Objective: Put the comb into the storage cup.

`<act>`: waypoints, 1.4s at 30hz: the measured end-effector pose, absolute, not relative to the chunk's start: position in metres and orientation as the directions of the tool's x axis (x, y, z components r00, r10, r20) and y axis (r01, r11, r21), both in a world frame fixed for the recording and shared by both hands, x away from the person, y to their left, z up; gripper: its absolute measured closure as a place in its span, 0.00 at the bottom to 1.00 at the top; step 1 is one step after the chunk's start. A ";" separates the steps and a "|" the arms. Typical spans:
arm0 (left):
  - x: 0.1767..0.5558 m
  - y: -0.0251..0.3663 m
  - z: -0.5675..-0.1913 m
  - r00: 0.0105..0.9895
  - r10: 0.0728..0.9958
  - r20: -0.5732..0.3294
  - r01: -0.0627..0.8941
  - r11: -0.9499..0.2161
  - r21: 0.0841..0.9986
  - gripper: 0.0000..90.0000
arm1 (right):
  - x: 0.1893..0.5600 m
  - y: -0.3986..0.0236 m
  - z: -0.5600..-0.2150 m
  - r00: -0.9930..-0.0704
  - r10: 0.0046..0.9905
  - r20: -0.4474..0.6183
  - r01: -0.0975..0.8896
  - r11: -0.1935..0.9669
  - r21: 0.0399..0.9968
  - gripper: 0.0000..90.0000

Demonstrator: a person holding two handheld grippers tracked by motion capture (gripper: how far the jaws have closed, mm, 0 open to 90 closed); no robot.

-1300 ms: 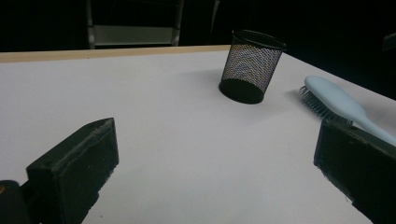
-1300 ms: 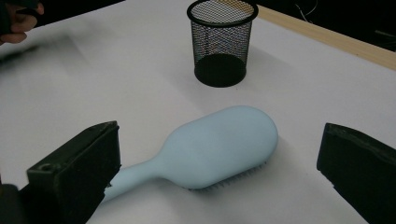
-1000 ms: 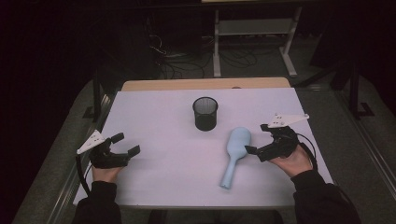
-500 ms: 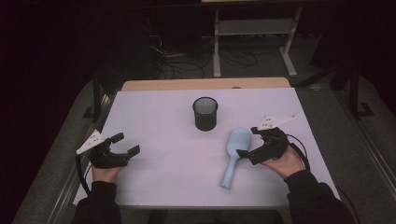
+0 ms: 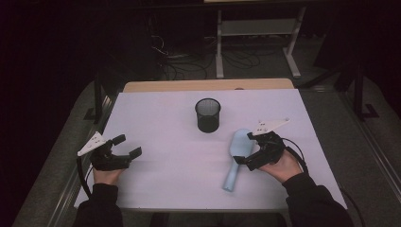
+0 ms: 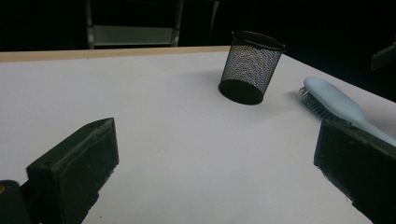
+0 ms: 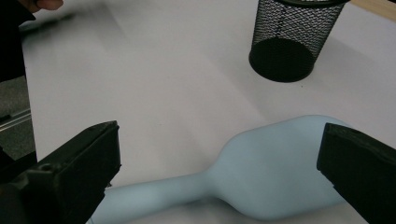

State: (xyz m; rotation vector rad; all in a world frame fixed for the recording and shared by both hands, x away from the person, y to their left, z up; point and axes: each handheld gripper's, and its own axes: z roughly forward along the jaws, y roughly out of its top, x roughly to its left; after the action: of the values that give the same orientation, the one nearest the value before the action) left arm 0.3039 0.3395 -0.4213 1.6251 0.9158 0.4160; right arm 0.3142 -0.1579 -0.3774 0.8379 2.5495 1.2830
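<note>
At the near edge of the table (image 5: 156, 189), two dark-sleeved forearms come in from below. The left hand (image 5: 106, 174) rests low on the white surface near the left edge and holds the left tongs (image 5: 126, 145) pointing forward and to the right. Their jaws stand wide apart with nothing between them but bare table. The right hand (image 5: 283, 165) sits at the right side, wrist turned inward, so the right tongs (image 5: 244, 149) point left across the hairbrush (image 5: 236, 158). Those jaws are also spread wide: from the right gripper view one stands on each side of the brush, above where the handle meets the head, gripping nothing.

The light blue hairbrush lies flat, bristles down, handle toward the person and head away, right of the table's middle. Just beyond its head stands a black mesh cup (image 5: 207, 115), upright and apart from the brush. Past the table's far edge are cables (image 5: 184, 66) on the floor and a metal frame (image 5: 257, 28).
</note>
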 end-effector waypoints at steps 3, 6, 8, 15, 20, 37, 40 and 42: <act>0.304 0.340 -0.421 0.629 0.749 -0.207 0.339 -0.025 0.940 0.00 | 0.314 -0.154 -0.379 -0.834 0.543 0.101 0.408 0.481 0.776 0.00; 0.304 0.340 -0.421 0.630 0.749 -0.207 0.339 -0.025 0.941 0.00 | 0.314 -0.150 -0.381 -0.838 0.535 0.107 0.409 0.485 0.773 0.00; 0.304 0.340 -0.421 0.629 0.749 -0.207 0.339 -0.024 0.941 0.00 | 0.314 -0.146 -0.382 -0.844 0.526 0.110 0.407 0.492 0.770 0.00; 0.304 0.340 -0.421 0.630 0.749 -0.207 0.338 -0.024 0.941 0.00 | 0.314 -0.138 -0.386 -0.852 0.510 0.117 0.407 0.505 0.762 0.00; 0.304 0.340 -0.421 0.630 0.749 -0.207 0.338 -0.025 0.941 0.00 | 0.313 -0.130 -0.389 -0.861 0.494 0.123 0.404 0.517 0.755 0.00; 0.304 0.340 -0.421 0.631 0.748 -0.204 0.337 -0.027 0.941 0.00 | 0.309 -0.112 -0.404 -0.885 0.443 0.146 0.402 0.564 0.721 0.08; 0.304 0.340 -0.421 0.630 0.749 -0.203 0.336 -0.028 0.941 0.00 | 0.308 -0.111 -0.405 -0.887 0.437 0.150 0.401 0.568 0.718 0.12; 0.304 0.340 -0.421 0.630 0.749 -0.203 0.337 -0.028 0.941 0.00 | 0.308 -0.109 -0.406 -0.892 0.426 0.152 0.395 0.573 0.718 0.15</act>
State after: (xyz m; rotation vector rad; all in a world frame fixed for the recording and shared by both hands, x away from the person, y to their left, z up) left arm 0.3043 0.3398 -0.4212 1.6243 0.9149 0.4180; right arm 0.3080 -0.1090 -0.4060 0.7187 2.7521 1.2418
